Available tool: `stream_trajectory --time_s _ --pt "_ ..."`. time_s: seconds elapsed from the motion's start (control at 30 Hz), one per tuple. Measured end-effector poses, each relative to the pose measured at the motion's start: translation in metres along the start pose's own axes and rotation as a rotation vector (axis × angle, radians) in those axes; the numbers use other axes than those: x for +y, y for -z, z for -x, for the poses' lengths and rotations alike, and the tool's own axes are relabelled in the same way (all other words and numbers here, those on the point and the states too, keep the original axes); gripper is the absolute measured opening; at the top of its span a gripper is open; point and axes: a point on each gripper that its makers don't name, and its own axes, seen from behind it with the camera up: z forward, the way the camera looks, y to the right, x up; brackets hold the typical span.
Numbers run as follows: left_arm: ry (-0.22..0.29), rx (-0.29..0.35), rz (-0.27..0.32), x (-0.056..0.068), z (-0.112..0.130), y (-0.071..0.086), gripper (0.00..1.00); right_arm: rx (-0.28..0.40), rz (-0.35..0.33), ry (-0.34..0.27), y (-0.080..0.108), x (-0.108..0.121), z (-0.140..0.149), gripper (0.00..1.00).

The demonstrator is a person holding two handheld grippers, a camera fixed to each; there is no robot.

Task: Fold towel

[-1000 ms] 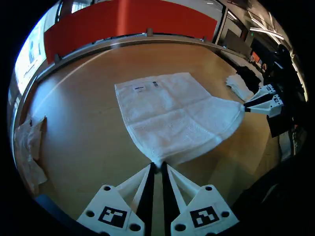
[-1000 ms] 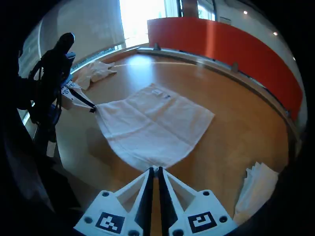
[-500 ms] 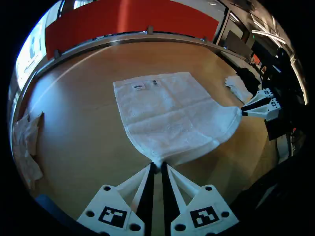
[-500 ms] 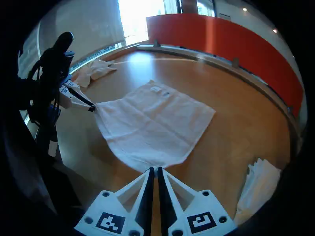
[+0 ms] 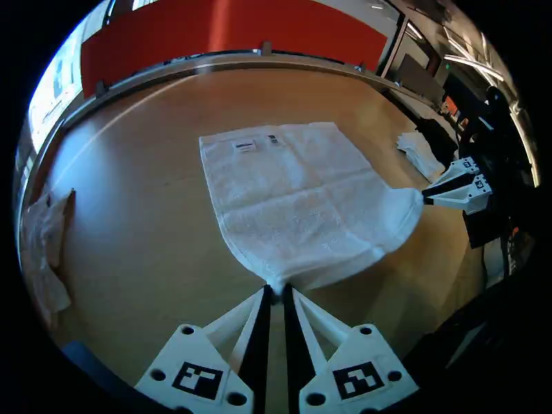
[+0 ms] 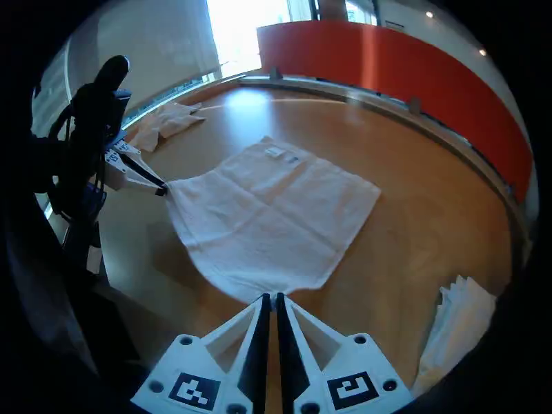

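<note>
Towel (image 5: 297, 200) lies spread in middle of table (image 5: 131, 228), far edge flat, two near corners lifted. Left gripper (image 5: 276, 293) pinched closed on one near corner, right gripper (image 6: 269, 298) closed on the other, likely to carry both over together for the fold.

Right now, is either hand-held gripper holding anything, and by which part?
Both hold the white towel: the left hand-held gripper pinches one near corner, the right hand-held gripper the other; its far edge rests on the table.

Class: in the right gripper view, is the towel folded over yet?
No, the white towel lies spread open on the wooden table.
</note>
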Motion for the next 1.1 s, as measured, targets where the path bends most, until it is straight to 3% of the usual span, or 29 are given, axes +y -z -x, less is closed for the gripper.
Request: stream_trajectory --time_s 0.47,1.1 --pt "0.012 -0.004 0.007 0.002 0.000 -0.002 0.13 -0.023 0.005 0.027 -0.006 0.000 0.005 0.06" --pt "0.015 0.003 0.031 0.006 -0.016 0.017 0.13 0.028 0.007 0.030 0.021 0.001 -0.030 0.06"
